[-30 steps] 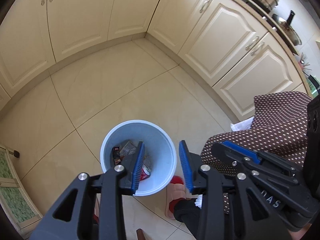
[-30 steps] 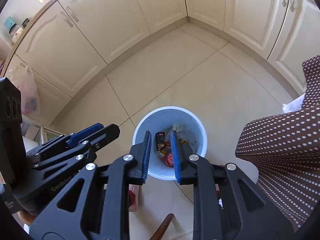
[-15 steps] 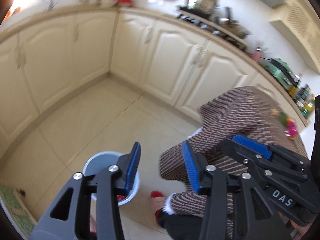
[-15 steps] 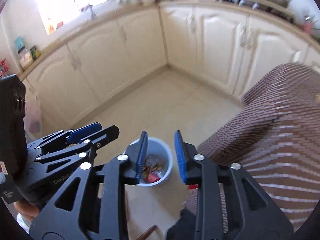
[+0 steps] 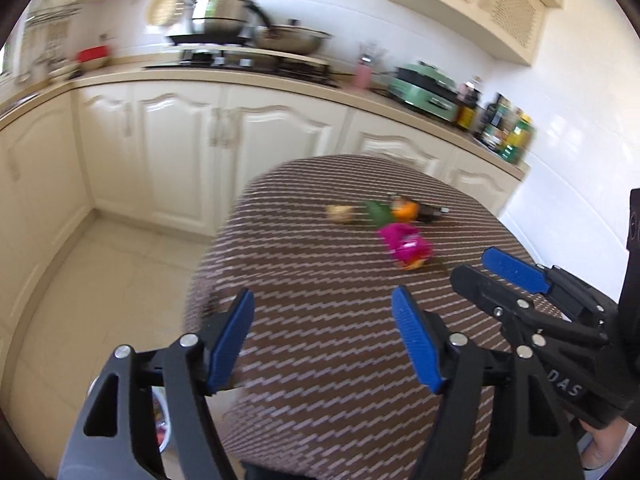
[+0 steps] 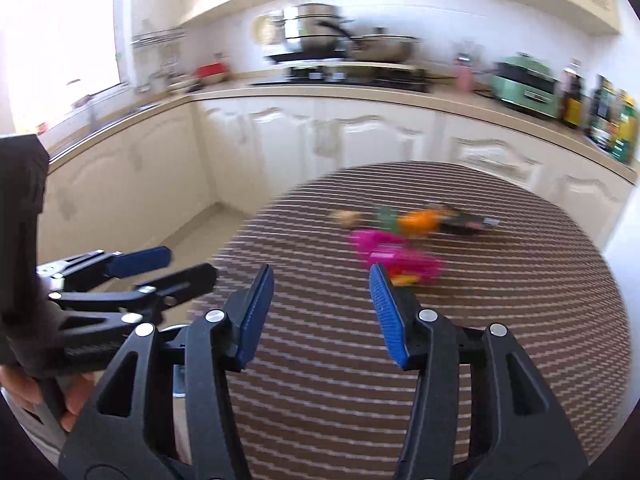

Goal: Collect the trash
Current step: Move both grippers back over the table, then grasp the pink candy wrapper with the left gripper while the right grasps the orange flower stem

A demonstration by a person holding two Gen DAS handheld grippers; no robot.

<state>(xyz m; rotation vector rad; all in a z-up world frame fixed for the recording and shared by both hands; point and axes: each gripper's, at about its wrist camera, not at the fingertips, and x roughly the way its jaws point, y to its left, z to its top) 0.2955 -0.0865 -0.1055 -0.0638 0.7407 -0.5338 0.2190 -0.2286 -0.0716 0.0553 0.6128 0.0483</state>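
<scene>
Several pieces of trash lie on a round table with a brown patterned cloth [image 5: 320, 280]: a pink wrapper [image 5: 406, 246], an orange piece [image 5: 404, 211], a green piece [image 5: 376, 211], a tan crumpled piece [image 5: 339, 213] and a dark wrapper [image 5: 430, 212]. They also show in the right wrist view: the pink wrapper [image 6: 394, 254], the orange piece [image 6: 418, 221]. My left gripper [image 5: 322, 338] is open and empty above the table's near side. My right gripper [image 6: 320, 312] is open and empty, just short of the pink wrapper. The trash bin [image 5: 162, 420] shows only as a sliver at the lower left.
Cream kitchen cabinets [image 5: 180, 140] run along the far wall, with pots [image 5: 220, 16] on a stove, a green appliance [image 5: 428, 88] and bottles [image 5: 504, 128] on the counter. Tiled floor [image 5: 100, 280] lies left of the table.
Both grippers swung up from over the bin on the floor to face the table top. Both jaws have opened wider. The trash on the table has come into view.
</scene>
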